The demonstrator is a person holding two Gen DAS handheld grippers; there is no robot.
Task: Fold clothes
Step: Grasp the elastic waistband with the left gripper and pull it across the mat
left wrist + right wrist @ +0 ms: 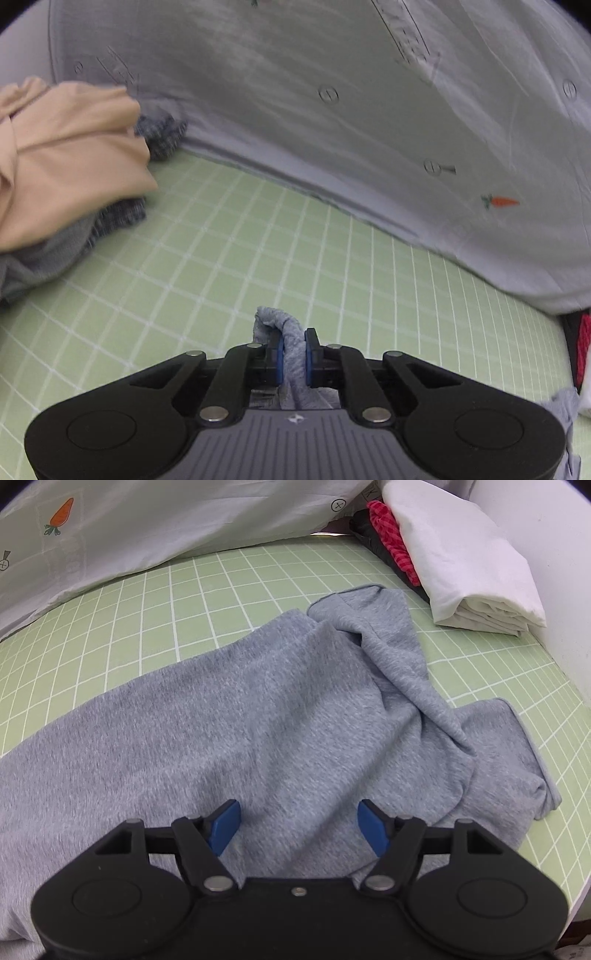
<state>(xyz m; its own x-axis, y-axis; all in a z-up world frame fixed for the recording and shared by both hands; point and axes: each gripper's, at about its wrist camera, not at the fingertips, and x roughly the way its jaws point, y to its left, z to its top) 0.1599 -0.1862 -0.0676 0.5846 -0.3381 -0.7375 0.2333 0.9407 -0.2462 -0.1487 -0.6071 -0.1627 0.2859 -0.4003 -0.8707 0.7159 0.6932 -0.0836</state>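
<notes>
A grey knit garment (236,720) lies spread and rumpled across the green gridded mat (155,602), with one sleeve twisted toward the right. My right gripper (299,825) hovers over its near part, open, its blue pads apart above the cloth. In the left wrist view my left gripper (294,352) is shut on a bunched fold of the same grey garment (275,323), which sticks up between the blue pads above the mat (258,240).
A pale sheet with a carrot print (500,201) hangs along the far edge of the mat. A heap of beige and grey clothes (62,162) sits at the left. Folded white cloth (469,565) and a red checked piece (391,535) lie stacked at the far right.
</notes>
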